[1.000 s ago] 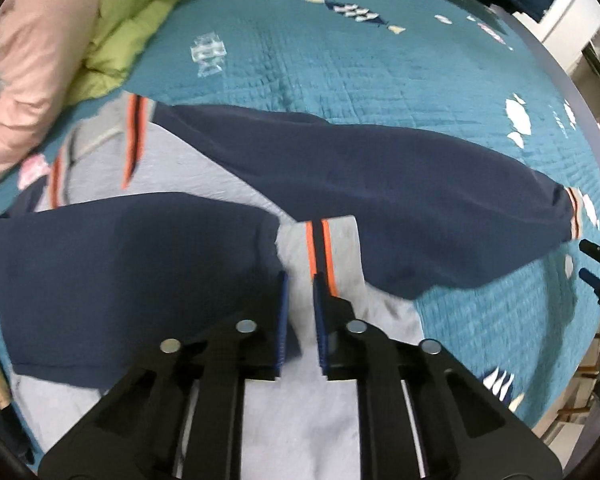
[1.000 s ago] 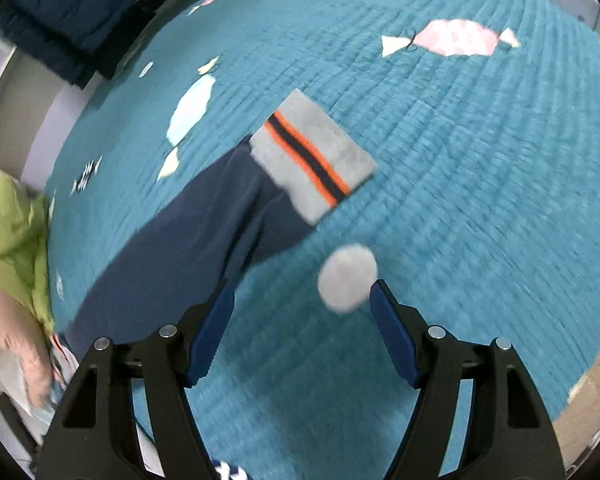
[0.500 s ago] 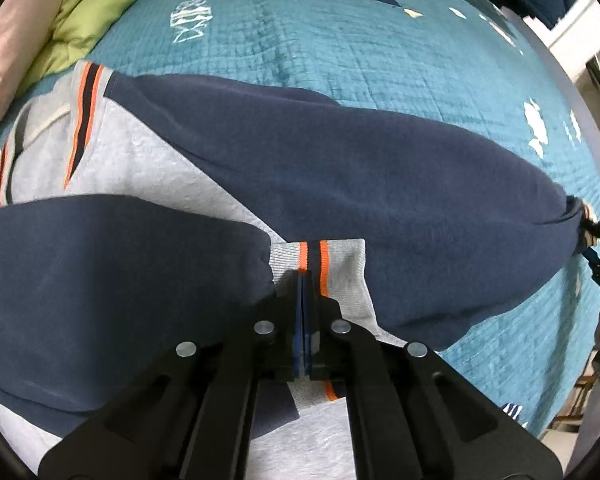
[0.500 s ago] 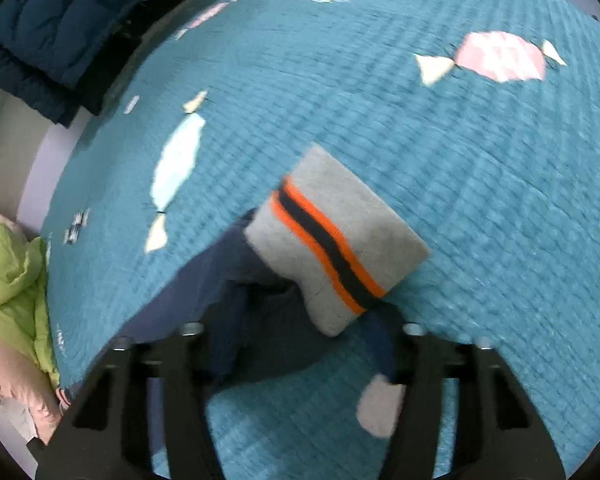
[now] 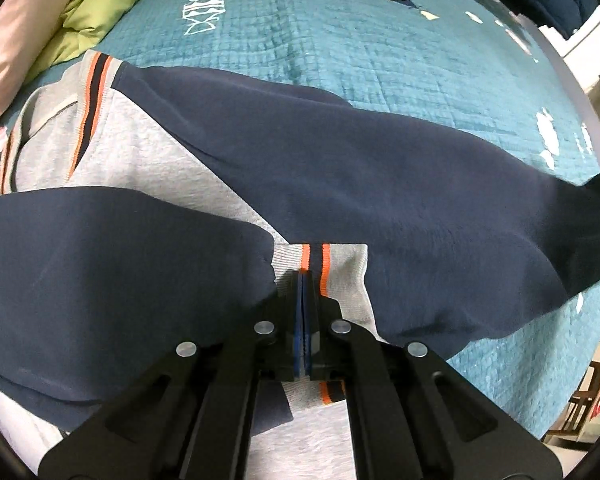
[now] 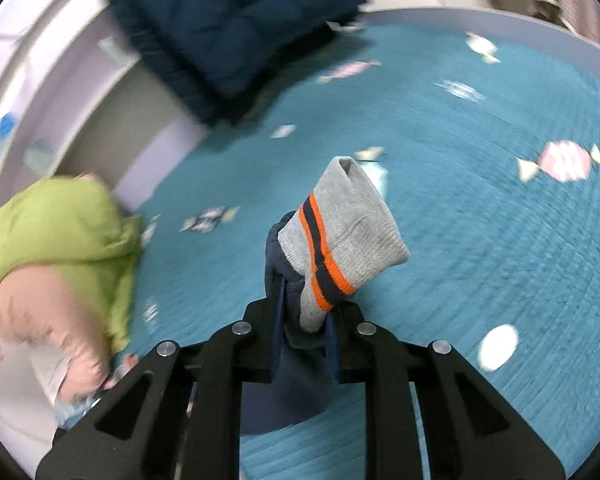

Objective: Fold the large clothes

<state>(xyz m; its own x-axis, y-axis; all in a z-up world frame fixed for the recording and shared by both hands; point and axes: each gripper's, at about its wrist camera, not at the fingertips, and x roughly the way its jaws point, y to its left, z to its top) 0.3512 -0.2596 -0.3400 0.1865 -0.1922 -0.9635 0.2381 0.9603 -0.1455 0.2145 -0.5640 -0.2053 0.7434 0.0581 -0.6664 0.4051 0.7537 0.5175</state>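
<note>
Clamped between the pads of the left gripper (image 5: 305, 280) is the grey cuff (image 5: 320, 258) of one navy sleeve (image 5: 112, 264), pinned over the grey body of the sweatshirt (image 5: 140, 160); the jaws are fully together, with only the thin fabric seen between them. The sweatshirt is spread flat on the bed, its striped collar (image 5: 94, 92) lying toward the upper left of the left wrist view. The other navy sleeve (image 5: 380, 184) is stretched across the picture to the right edge, where it is lifted off the cover. Its striped cuff (image 6: 340, 232) is seen in the right wrist view, bunched and standing up out of the right gripper (image 6: 306, 312), whose jaws are closing on the gathered navy fabric and cuff held between them. Beneath everything the teal quilted bed cover (image 5: 340, 48) is laid, printed with fish and candy shapes. A green and pink padded jacket (image 6: 56, 240) is heaped at the left side of the bed, and a dark blue quilted jacket (image 6: 228, 20) is lying at the far edge. Beyond the bed a pale wall is visible.
</note>
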